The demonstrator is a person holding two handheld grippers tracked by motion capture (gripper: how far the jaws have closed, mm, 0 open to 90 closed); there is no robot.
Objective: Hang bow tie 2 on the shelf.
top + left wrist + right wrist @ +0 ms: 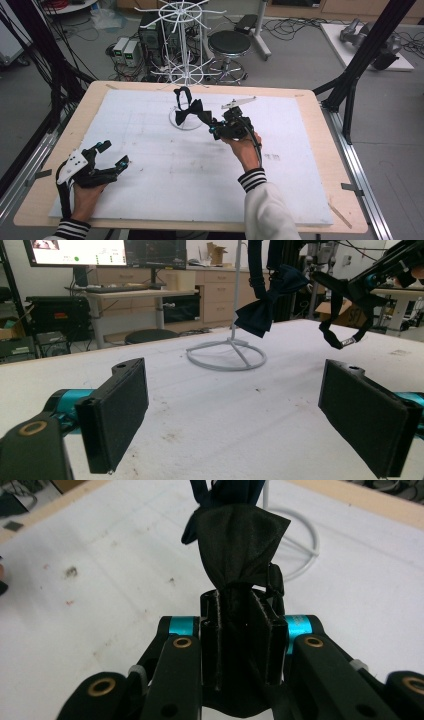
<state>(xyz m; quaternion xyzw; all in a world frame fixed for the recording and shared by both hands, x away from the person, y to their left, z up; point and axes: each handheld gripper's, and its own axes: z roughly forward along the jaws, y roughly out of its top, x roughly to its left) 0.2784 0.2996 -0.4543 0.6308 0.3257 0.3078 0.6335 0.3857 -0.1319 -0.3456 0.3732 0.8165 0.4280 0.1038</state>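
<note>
While the left hand-held gripper (111,154) rests wide open and empty on the worktop (165,165), the bow tie (189,111) hangs by the white stand (186,75), one wing pinched between the closed jaws of the right hand-held gripper (214,129). If this gripper pulls sideways, the strap may catch and tip the light stand, or the smooth fabric may slip out.

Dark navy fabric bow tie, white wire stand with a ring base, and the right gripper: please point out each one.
Dark navy fabric bow tie (240,540), right gripper view, on its spread wing.
White wire stand (226,360), left gripper view, on its ring base.
Right gripper (239,630), right gripper view, midway between its fingertips.
</note>
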